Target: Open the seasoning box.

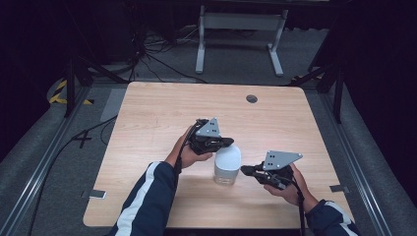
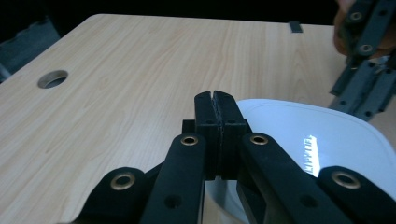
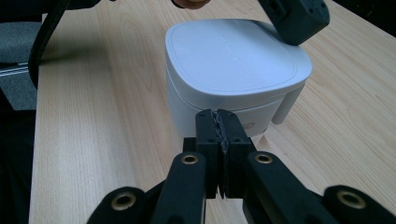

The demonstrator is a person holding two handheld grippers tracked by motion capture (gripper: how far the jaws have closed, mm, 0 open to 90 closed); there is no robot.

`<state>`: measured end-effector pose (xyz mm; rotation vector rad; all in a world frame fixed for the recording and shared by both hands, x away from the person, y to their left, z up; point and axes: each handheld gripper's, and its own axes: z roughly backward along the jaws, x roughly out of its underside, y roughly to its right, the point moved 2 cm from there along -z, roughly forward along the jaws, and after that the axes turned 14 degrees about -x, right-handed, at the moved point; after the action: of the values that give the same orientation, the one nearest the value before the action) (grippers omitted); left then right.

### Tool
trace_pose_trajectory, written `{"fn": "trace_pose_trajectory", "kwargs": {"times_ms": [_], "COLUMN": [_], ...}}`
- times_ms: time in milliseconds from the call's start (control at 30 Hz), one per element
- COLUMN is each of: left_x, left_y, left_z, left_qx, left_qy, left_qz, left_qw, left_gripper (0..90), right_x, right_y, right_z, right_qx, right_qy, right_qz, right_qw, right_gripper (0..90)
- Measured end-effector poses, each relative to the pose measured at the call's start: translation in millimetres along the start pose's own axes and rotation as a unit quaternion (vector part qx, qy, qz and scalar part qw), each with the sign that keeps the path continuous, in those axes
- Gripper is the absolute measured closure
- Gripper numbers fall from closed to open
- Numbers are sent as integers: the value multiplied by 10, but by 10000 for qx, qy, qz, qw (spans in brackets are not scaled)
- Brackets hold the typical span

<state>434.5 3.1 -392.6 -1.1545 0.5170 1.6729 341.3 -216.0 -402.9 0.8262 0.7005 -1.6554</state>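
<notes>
Both claws clenched empty — left claw (image 1: pixel 227 142) over the lidded white container (image 1: pixel 227 163), right claw (image 1: pixel 244 169) beside it — spread before gripping

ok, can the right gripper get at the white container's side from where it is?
Probably yes. The right gripper points straight at the white container wall with nothing between, but its jaws are shut and must open first. The left gripper sits over the lid.
</notes>
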Motion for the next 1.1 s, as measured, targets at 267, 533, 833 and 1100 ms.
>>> {"fn": "trace_pose_trajectory", "kwargs": {"times_ms": [267,533,833,1100], "left_x": [10,26,66,318], "left_y": [-20,-26,-59,-168], "left_z": [-44,-69,-74,288], "left_qx": [-39,-76,-193,-691], "left_qy": [-50,-49,-112,-154], "left_qz": [39,6,131,390], "left_qw": [10000,10000,9997,9967], "left_gripper": [900,899,897,873], "right_x": [-9,-65,-191,-246], "right_y": [2,-14,-14,66], "right_z": [6,-18,-25,5], "right_qx": [27,-14,101,206], "right_qy": [30,109,325,550], "right_qz": [-18,-13,75,43], "right_qw": [10000,9999,9994,9983], "right_gripper": [873,886,891,889]}}
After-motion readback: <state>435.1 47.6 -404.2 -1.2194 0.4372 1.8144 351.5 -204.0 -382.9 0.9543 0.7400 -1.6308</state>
